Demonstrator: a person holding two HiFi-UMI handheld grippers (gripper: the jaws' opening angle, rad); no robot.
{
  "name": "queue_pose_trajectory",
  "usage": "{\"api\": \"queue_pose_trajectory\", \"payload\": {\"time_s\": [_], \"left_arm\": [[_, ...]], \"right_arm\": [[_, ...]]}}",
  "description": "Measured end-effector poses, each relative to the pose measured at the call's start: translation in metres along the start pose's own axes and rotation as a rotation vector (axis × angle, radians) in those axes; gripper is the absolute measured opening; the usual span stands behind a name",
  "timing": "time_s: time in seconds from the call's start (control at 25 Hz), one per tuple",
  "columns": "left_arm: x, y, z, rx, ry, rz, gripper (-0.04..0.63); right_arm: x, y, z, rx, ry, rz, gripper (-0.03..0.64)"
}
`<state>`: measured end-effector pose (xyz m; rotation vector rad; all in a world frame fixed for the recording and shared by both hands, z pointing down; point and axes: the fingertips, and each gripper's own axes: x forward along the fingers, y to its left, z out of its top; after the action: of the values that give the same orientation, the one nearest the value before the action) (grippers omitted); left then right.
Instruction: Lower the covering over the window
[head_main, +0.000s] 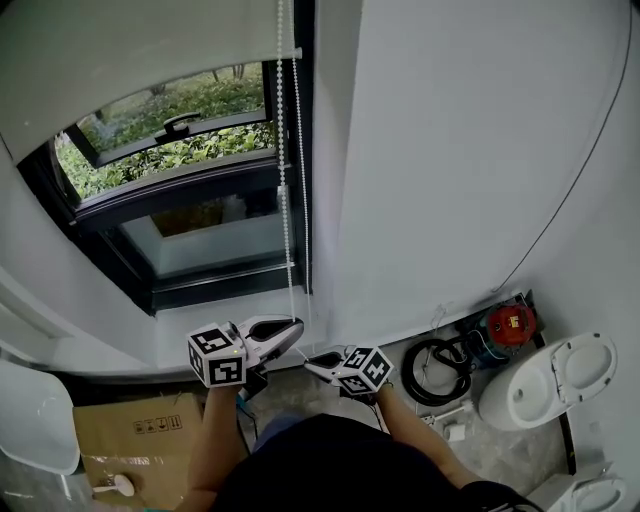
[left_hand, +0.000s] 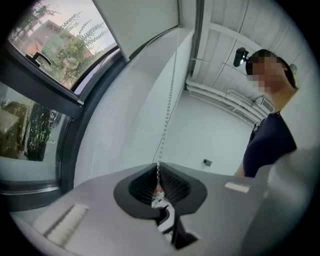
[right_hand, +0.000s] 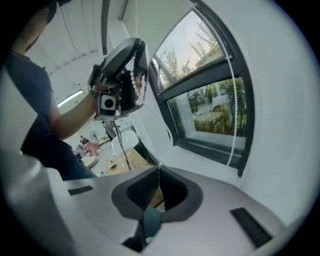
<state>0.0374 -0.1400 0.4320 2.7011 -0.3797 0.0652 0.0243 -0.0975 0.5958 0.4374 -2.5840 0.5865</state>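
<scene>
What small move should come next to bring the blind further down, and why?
Probably open the right gripper and re-grip the bead chain higher up. Both grippers appear shut on the chain low by the sill, the left gripper just above the right, so little pull remains, while the blind covers only the top of the window.

Head view: worn high, facing steeply down the window wall to the floor, with left gripper and right gripper small at bottom centre. Left gripper view: close behind its jaws, angled up along the bead chain, window at left. Right gripper view: close behind its jaws, facing the window, left gripper upper left. Shared by all three: window, bead chain.
</scene>
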Motion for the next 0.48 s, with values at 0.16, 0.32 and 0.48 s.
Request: {"api": "queue_pose_trajectory", "payload": {"time_s": [0.16,0.32,0.48], "left_arm": [[0.005,0.0,-0.03,-0.052,0.052,-0.004,0.023],[0.011,0.002,-0.038,-0.096,0.036,-0.022,0.023],[0.015,0.009,-0.059,-0.134,0.072,-0.002,0.023]], "right_arm": [[-0.005,0.002,0.003,-0.021,-0.003,-0.001,0.014],[-0.017,-0.003,0.012,-0.043,-0.047,-0.029,0.014],[-0.028,-0.007,0.026,-0.062,-0.101,-0.061,0.014]]}}
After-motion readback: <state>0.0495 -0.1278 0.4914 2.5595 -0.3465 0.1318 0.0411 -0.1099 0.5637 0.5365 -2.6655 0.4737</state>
